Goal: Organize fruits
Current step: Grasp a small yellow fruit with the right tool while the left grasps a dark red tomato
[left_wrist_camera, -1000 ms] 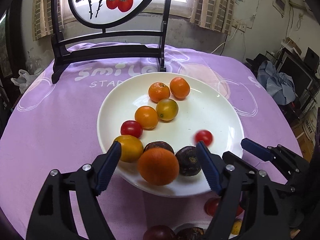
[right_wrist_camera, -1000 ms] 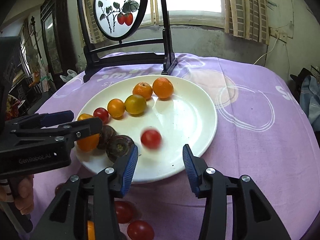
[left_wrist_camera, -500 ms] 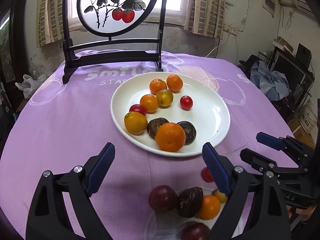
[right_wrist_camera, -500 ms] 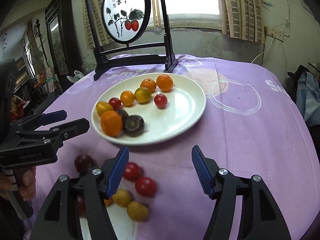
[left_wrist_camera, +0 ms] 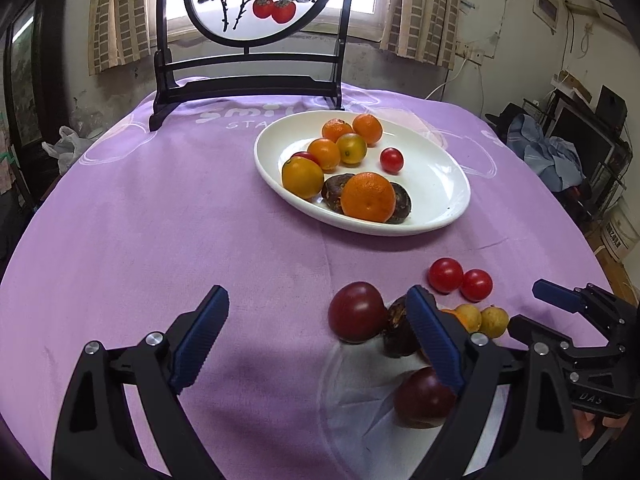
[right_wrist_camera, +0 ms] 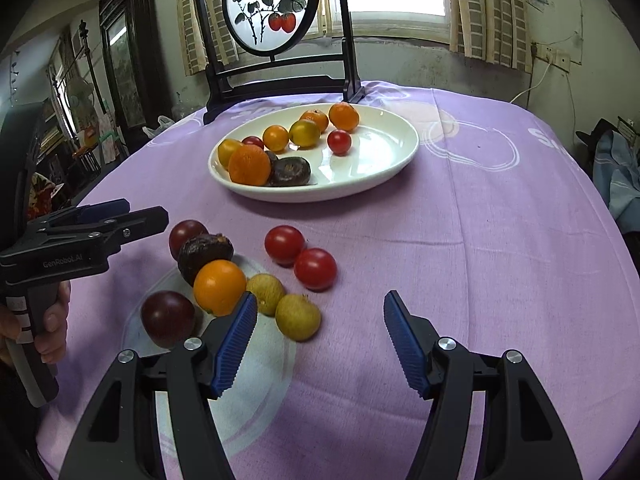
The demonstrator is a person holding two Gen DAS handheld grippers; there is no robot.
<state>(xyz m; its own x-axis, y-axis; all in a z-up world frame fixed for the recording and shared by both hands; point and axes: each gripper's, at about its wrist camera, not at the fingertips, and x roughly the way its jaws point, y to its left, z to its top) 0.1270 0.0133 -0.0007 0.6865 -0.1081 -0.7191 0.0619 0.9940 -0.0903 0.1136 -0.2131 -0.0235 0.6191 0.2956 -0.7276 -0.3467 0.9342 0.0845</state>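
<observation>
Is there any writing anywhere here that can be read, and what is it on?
"GenRobot.AI": side of the left gripper, seen from the right wrist.
"DAS": body of the right gripper, seen from the left wrist; possibly part of a longer word.
"Smil", partly hidden by the plate, with "STA" beneath: white print on the purple tablecloth.
Brush characters at the top of the round painted screen: too small to read.
</observation>
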